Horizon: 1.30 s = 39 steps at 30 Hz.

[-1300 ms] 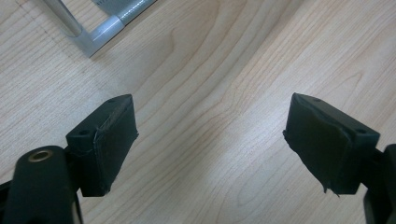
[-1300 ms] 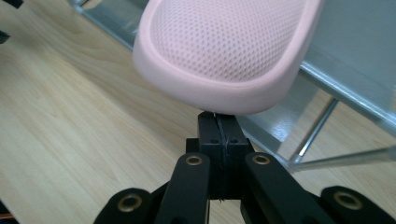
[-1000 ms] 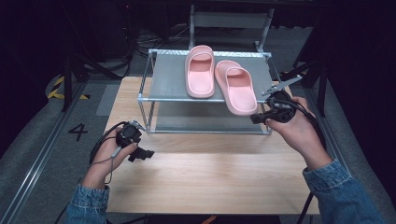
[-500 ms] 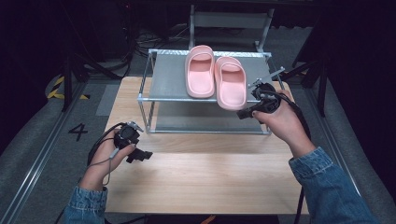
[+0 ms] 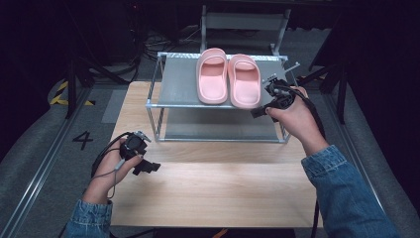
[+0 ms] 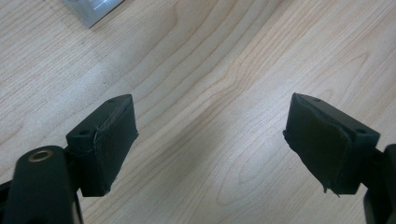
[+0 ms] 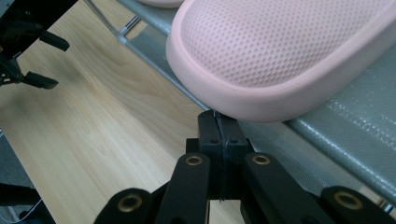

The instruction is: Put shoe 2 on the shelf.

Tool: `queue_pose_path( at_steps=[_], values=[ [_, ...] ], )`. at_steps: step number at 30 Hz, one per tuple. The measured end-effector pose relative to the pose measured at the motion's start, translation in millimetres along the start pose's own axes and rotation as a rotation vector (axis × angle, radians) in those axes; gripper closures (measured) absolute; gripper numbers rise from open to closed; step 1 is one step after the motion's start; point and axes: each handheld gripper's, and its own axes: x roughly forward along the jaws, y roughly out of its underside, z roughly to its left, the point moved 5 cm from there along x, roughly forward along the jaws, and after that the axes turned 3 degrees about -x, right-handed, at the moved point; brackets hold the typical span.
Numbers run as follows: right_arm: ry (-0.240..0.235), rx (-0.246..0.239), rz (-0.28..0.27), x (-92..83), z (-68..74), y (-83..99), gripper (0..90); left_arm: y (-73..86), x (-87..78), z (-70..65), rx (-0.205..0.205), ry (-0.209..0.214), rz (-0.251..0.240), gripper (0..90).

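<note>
Moved my right gripper, jaws clenched empty, against right slipper heel at frame centre; likely nudging it. Left gripper spread wide, idle lower left.

Bare wooden table lying open in front, metal rack blocking the far half, 2 pink slippers crowding its top shelf.

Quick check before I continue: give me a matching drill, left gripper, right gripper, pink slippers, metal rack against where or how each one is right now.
Things:
1. left gripper
2. right gripper
3. pink slippers
4. metal rack

States:
A. stands at the far side of the wooden table
B. fingers closed, at the heel of the right-hand slipper
C. fingers wide open over bare wood
D. side by side on the top shelf

Pairs: 1-C, 2-B, 3-D, 4-A
</note>
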Motion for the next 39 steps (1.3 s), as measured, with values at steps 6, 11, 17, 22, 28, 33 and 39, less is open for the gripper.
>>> queue_pose_path(
  at_steps=[6,11,17,22,28,33,39],
  values=[
    [-0.006,0.017,0.016,6.5,-5.9,-9.4,90.0,0.0,-0.1,0.1,0.006,0.004,0.0,17.4],
    [0.007,0.025,0.031,12.7,-9.2,-16.9,90.0,0.5,0.1,-0.1,0.004,0.009,0.003,17.4],
    [0.004,0.028,0.05,17.9,-9.0,-18.9,90.0,0.9,-0.9,0.6,0.009,0.009,0.001,17.4],
    [-0.004,0.026,0.045,17.1,-7.8,-16.3,86.2,1.1,-1.2,-0.3,0.005,0.012,0.006,17.4],
    [-0.007,0.0,0.007,7.6,-1.3,-12.5,78.6,0.4,-1.2,0.3,0.01,0.008,0.003,17.4],
    [0.001,-0.022,-0.027,-1.1,1.3,-9.6,72.3,0.6,-1.7,0.6,0.007,0.006,-0.003,17.4],
    [0.018,-0.048,-0.068,-16.4,2.3,-3.1,66.0,1.4,-3.1,0.7,0.003,0.005,-0.008,17.4]
  ],
)
